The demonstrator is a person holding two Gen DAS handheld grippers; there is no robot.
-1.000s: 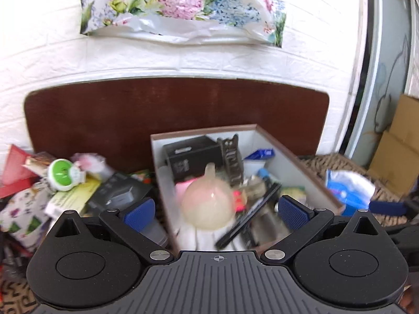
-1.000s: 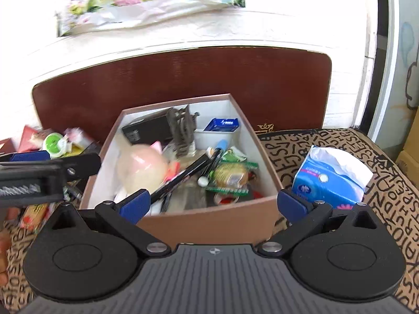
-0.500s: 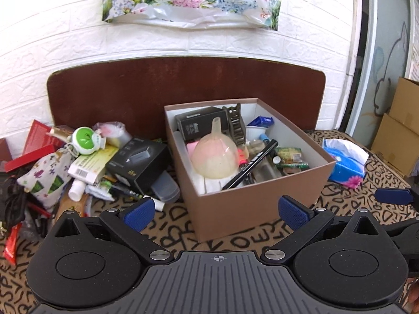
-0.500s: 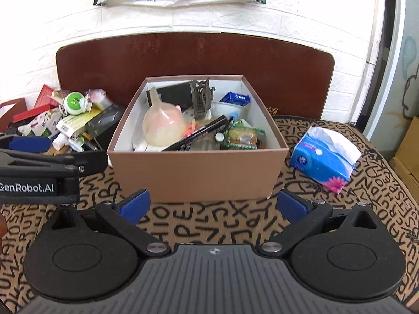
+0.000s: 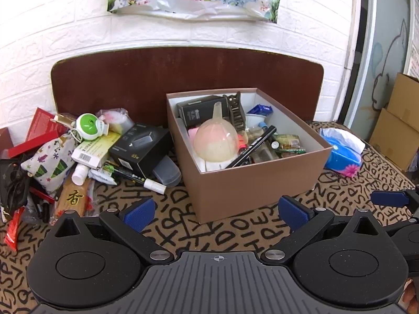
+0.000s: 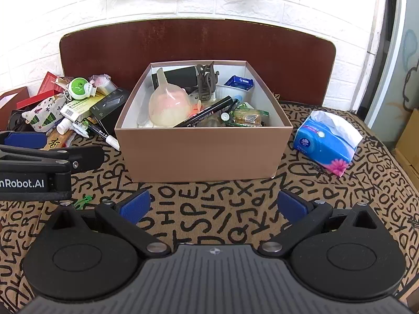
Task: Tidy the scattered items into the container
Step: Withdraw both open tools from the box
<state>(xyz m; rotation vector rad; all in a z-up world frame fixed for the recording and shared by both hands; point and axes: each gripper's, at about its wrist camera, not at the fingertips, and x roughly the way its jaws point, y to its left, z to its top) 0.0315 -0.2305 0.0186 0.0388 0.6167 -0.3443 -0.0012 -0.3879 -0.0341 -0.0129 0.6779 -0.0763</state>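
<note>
We note a patterned cloth [image 6: 209, 204] with black letters covering the surface, a brown headboard [image 6: 196, 41] standing behind it. On the cloth sits the brown box [image 6: 199, 151], open-topped and already crowded: a pale funnel [image 6: 167, 104] lying upside down, a black marker [image 6: 204, 115] slanting across the contents, a brown hair claw [image 6: 207, 81] upright near the back wall. Right of the box, apart from it, lies a blue tissue pack [image 6: 324, 141]. Left of the box we see the heap of scattered items [image 5: 86, 151] on the cloth: a black carton [image 5: 138, 146] just beside the box wall, a printed fabric pouch [image 5: 49, 162], a green-and-white round gadget [image 5: 89, 128], a white-tipped pen [image 5: 138, 179]. Left gripper [image 5: 217, 209] hangs over the cloth in front of the box, fingers spread wide, nothing between them. Right gripper [image 6: 213, 206] likewise: spread apart, empty, short of the box front.
</note>
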